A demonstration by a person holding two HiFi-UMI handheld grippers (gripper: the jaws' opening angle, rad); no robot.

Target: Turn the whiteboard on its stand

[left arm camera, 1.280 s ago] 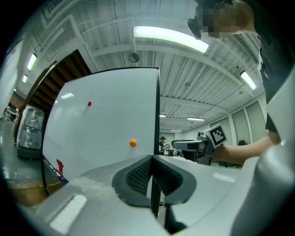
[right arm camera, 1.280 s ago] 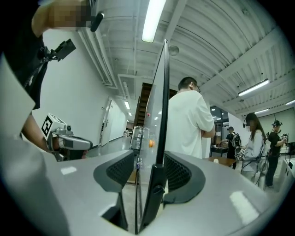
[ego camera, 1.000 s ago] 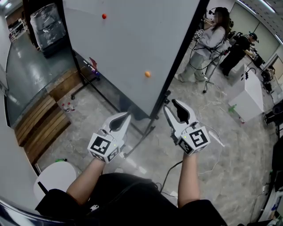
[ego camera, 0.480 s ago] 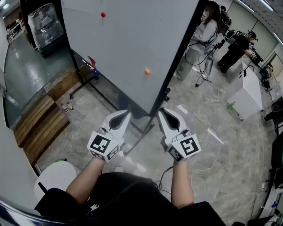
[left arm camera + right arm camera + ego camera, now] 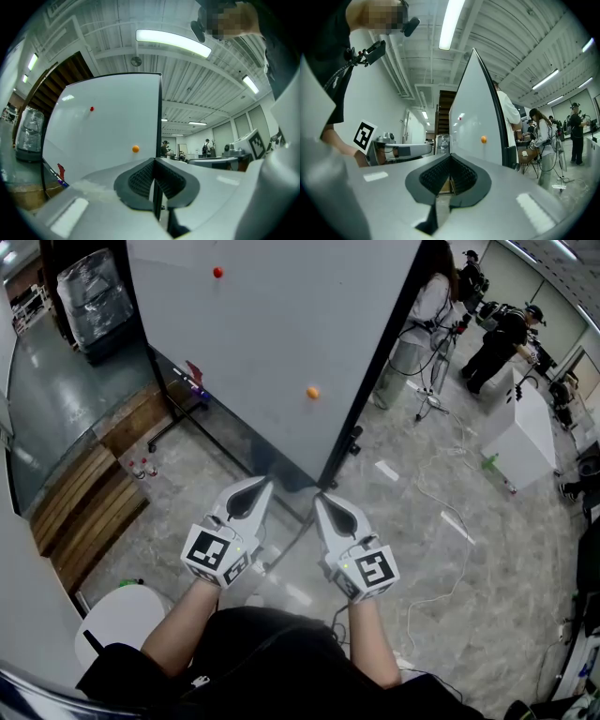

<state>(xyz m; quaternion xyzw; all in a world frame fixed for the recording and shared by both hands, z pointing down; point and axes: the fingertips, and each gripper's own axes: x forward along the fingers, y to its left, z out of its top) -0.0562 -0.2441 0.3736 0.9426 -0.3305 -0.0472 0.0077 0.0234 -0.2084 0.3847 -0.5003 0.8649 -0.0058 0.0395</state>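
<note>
Near the whiteboard (image 5: 272, 324), the left gripper (image 5: 265, 486) and right gripper (image 5: 321, 500) hover, jaws pressed together empty, the right's just closed. An ungripped push could skid off it

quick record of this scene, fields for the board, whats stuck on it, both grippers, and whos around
board: whiteboard upright, black side post along its right edge
stuck on it: orange magnet low, red magnet higher
left gripper: left gripper shut, empty, pointing at the board's lower edge
right gripper: right gripper shut, jaws just closed with nothing between them, near the board's lower corner
grip on board: none
bystanders: person in grey and person in black, beyond the board on the right
</note>
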